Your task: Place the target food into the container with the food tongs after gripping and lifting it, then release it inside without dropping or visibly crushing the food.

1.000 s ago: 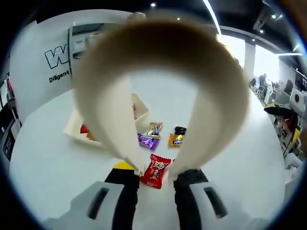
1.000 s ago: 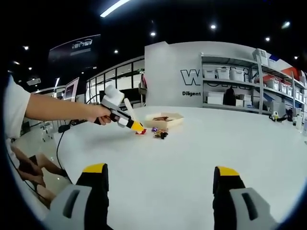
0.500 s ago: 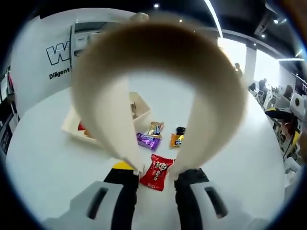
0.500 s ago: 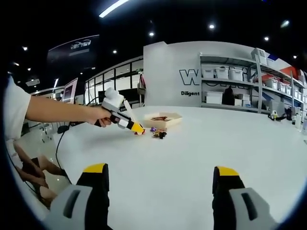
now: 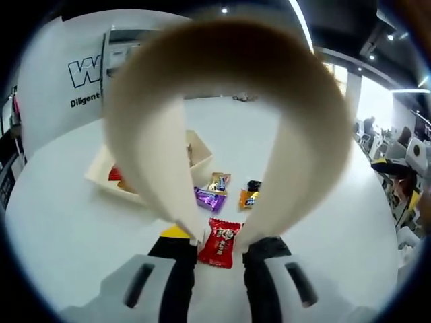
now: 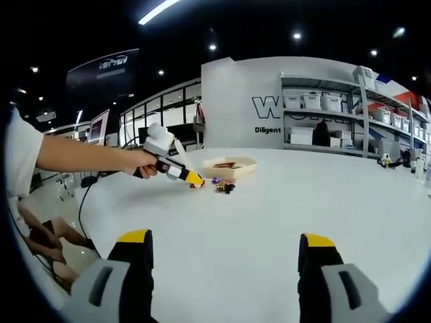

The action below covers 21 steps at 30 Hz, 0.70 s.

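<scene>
Tongs [image 5: 222, 134], squeezed in my left gripper [image 5: 219, 252], straddle the red candy [image 5: 219, 243] at lower centre; overclosing could crush it.

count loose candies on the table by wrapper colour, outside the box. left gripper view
Red: 1
Purple: 1
Gold/brown with dark label: 1
Orange and black: 1
Total: 4 loose on the table, beside the box.

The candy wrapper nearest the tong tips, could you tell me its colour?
Red wrapper, best seen in the left gripper view.
</scene>
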Tool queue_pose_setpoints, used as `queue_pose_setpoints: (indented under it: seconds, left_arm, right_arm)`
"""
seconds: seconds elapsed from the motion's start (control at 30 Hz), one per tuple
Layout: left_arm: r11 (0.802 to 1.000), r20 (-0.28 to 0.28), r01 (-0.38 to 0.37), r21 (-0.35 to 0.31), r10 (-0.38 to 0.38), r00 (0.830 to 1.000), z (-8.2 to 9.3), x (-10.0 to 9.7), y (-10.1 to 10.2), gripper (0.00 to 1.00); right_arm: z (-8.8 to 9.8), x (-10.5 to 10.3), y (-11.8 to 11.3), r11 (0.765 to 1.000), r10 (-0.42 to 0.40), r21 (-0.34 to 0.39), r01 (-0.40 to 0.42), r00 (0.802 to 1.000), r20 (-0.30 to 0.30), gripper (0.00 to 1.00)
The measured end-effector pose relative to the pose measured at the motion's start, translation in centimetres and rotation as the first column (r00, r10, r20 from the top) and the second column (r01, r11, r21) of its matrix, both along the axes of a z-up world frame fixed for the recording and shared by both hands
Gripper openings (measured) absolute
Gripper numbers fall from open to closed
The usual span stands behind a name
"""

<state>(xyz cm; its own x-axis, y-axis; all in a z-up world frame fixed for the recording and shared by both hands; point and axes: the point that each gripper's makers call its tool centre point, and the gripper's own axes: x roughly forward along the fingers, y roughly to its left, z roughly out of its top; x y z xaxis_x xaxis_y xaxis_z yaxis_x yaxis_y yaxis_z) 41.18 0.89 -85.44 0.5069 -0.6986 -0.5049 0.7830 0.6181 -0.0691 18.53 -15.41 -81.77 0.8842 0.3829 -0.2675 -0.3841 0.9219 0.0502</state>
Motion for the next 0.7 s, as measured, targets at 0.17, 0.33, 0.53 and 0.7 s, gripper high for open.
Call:
queue_pose_setpoints:
  seconds: [0.17, 0.33, 0.53, 0.7]
  left_arm:
    - [1.000, 0.000, -0.010, -0.014, 0.010, 1.000, -0.02, -0.01, 0.00, 0.23]
    - [0.999, -0.005, -0.039, -0.027, 0.039, 0.999, -0.02, 0.00, 0.06, 0.22]
    - [0.997, -0.010, -0.074, -0.011, 0.074, 0.997, 0.00, -0.17, -0.10, 0.20]
    - [0.997, 0.031, -0.075, -0.002, 0.075, 0.997, 0.01, -0.50, -0.25, 0.19]
  right_arm:
    - [-0.11, 0.00, 0.02, 1.000, 0.002, -0.002, -0.002, 1.000, -0.002, 0.88]
    - [-0.38, -0.10, -0.15, 1.000, -0.001, -0.003, 0.001, 1.000, -0.007, 0.87]
    - [-0.56, -0.36, -0.44, 1.000, -0.004, -0.001, 0.004, 1.000, -0.011, 0.87]
    - [-0.75, -0.37, -0.65, 1.000, -0.008, -0.004, 0.008, 1.000, -0.016, 0.86]
